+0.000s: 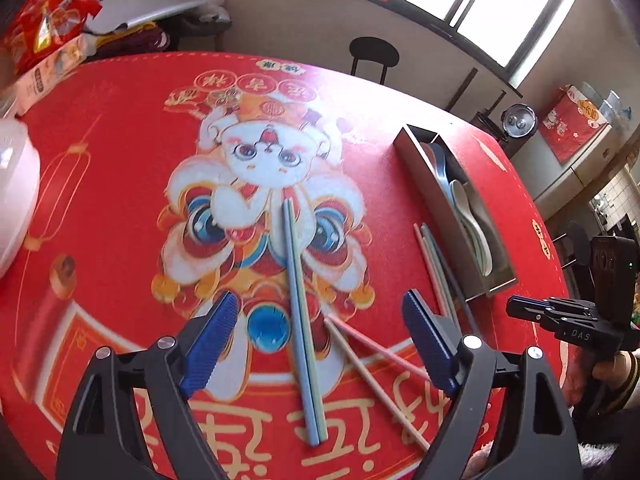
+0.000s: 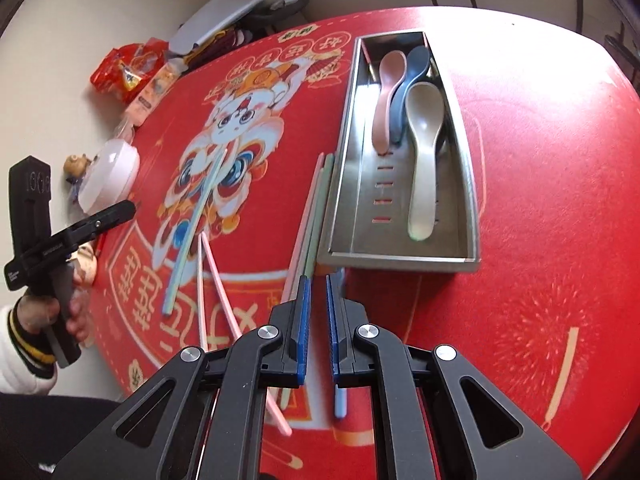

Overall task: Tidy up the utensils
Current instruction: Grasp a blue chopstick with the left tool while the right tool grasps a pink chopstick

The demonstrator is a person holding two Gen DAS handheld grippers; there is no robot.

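The left claw [image 1: 320,344] is spread wide with nothing gripped, hung over the blue-green chopsticks [image 1: 298,312] lying loose on the red counter [image 1: 120,168]. The right claw [image 2: 317,320] is pinched nearly closed, nothing visibly held. Three spoons [image 2: 420,152] are parked in the steel tray [image 2: 400,258], more chopsticks [image 2: 316,204] just beside it.

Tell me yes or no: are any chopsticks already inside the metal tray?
No. The metal tray holds only three spoons, while the chopsticks lie outside it on the red mat.
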